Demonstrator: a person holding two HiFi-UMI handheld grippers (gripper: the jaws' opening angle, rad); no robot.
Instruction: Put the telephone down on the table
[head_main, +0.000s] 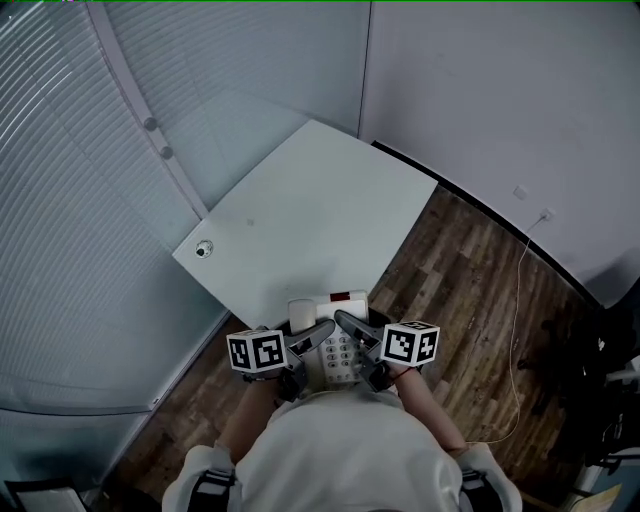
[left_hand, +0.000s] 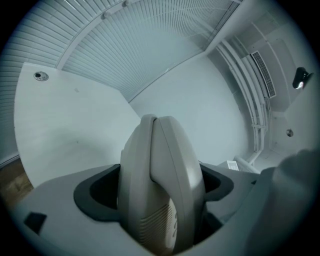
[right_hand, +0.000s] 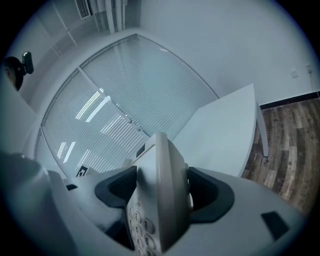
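A beige desk telephone (head_main: 335, 345) with a keypad and a red patch at its far end is held in the air at the near corner of the white table (head_main: 300, 215). My left gripper (head_main: 312, 338) is shut on its left side, where the handset (left_hand: 160, 185) fills the left gripper view. My right gripper (head_main: 350, 328) is shut on its right side; the keypad edge (right_hand: 157, 200) shows between the dark pads. The phone's near end hangs over my body, its far end over the table's edge.
A small round fitting (head_main: 204, 249) sits in the table's left corner. Window blinds (head_main: 70, 150) run along the left, a plain wall (head_main: 500, 110) along the right. Wooden floor (head_main: 480, 300) with a thin white cable (head_main: 517, 300) lies to the right.
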